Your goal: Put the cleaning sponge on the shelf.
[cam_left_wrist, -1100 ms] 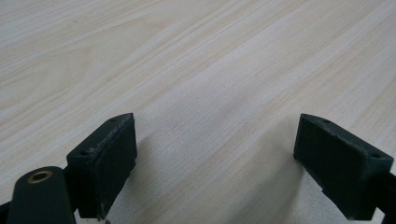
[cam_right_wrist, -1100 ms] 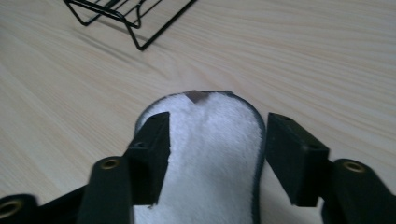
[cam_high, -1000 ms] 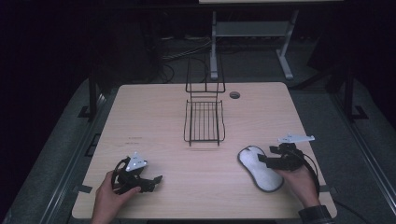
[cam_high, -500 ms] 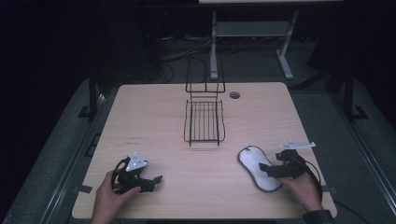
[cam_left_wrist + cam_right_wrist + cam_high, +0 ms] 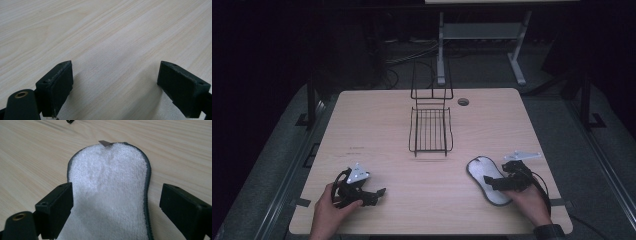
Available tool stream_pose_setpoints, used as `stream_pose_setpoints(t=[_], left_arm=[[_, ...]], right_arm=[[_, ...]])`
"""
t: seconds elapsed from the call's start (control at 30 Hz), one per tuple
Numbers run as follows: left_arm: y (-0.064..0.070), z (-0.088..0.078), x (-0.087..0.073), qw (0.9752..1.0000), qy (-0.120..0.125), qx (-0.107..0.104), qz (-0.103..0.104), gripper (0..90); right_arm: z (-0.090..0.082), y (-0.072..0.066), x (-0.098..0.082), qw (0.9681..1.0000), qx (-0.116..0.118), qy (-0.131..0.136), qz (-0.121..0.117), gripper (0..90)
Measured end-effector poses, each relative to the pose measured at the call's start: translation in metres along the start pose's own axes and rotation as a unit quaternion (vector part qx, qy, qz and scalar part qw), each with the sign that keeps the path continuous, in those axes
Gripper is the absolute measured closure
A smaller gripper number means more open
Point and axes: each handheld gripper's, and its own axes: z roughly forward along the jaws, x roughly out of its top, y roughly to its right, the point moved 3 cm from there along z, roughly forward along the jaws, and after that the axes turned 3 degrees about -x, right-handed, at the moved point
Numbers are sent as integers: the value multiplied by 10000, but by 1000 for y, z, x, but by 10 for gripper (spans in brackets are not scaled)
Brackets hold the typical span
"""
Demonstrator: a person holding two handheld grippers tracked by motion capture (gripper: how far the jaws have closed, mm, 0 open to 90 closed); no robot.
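Insole (image 5: 110, 192): white fleecy pad, dark-edged, flat at counter's (image 5: 382, 130) five o'clock.
Right gripper (image 5: 116, 207): jaws just opened wide, straddling it.
Left gripper (image 5: 115, 86): spread over bare woodgrain.
Rack (image 5: 430, 131): black wire, centre.

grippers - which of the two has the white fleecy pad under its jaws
The right gripper: its open jaws, which have just been opening, hover over the white fleecy pad. The left gripper has bare wooden table beneath its jaws.
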Motion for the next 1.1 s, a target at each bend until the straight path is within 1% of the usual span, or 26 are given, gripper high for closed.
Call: stream_pose_setpoints(t=[0.07, 0.2, 0.43, 0.73, 0.97, 1.0, 1.03, 1.1], left_arm=[[0, 0, 0, 10000, -1, 0, 1, 124], [0, 0, 0, 10000, 2, -1, 0, 124], [0, 0, 0, 10000, 2, -1, 0, 124], [0, 0, 0, 10000, 2, -1, 0, 124], [0, 0, 0, 10000, 0, 0, 2, 124], [0, 0, 0, 10000, -2, 0, 3, 124], [0, 0, 0, 10000, -2, 0, 3, 124], [0, 0, 0, 10000, -2, 0, 3, 124]], right_arm=[[4, -3, 1, 10000, 6, -50, -79, 111], [7, -4, 0, 9999, -38, -110, -117, 112], [9, -4, -1, 9997, -24, -193, -139, 115], [12, -9, -2, 9992, -136, -313, -196, 118], [11, -12, -2, 9990, -191, -350, -220, 165], [11, -13, -2, 9989, -193, -351, -227, 188], [10, -15, -2, 9989, -159, -359, -246, 232], [9, -15, -2, 9990, -124, -358, -246, 250]])
